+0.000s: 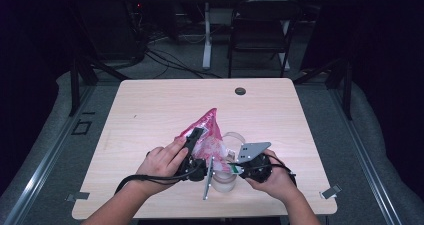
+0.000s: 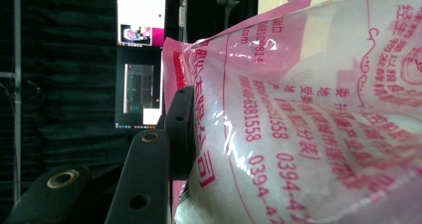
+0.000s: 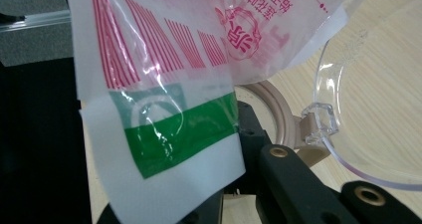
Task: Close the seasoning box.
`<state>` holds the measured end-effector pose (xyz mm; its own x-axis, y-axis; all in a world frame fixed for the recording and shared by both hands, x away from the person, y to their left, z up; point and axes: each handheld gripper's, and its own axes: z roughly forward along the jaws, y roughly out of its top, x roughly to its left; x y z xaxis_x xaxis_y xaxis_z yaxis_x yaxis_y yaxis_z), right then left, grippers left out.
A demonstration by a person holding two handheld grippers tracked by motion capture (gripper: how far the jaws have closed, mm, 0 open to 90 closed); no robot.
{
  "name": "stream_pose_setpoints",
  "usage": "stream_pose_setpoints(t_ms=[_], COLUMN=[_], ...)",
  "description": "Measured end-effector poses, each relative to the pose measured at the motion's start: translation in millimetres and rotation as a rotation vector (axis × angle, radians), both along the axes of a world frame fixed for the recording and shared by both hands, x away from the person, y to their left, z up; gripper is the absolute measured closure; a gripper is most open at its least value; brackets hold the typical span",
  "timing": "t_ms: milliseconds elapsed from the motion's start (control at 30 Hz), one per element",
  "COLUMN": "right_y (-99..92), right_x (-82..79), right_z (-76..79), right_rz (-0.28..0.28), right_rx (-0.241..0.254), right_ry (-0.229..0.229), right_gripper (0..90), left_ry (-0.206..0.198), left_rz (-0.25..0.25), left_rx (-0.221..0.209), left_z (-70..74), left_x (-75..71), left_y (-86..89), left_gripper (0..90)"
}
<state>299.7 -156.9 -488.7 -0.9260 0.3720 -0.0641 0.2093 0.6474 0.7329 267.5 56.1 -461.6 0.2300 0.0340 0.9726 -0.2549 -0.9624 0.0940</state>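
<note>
Pale wood counter (image 1: 150, 110) under you, and close to its near edge your two hands hold a pink-printed clear plastic bag of white powder (image 1: 209, 135) over a round beige container (image 1: 223, 181) with its clear hinged lid (image 3: 378, 109) open. Your left tool (image 1: 195, 135) clamps the bag's body, jaws partly closed; your right tool (image 1: 235, 166) is pinched tight on the green-striped corner (image 3: 179, 129). You look mid-pour: next, tip the mouth lower. Beyond the far edge stands a dark folding chair (image 1: 260, 30).
</note>
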Motion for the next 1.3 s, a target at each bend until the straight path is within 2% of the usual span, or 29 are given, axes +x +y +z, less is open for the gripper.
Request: stream_pose_setpoints(t_ms=[233,1300], right_y=[0.8,0.0], right_x=[0.0,-0.3], right_z=[-0.6,-0.2], right_rz=[-0.005,-0.007], right_rx=[-0.012,-0.019], right_ry=[-0.001,-0.003], right_gripper=[90.0,90.0], left_ry=[-0.002,0.008], left_rz=[-0.003,0.008], left_rx=[0.010,0.001], left_z=[-1.1,-4.0], left_x=[0.4,0.1], left_y=[0.9,1.8], left_gripper=[62.7,62.0])
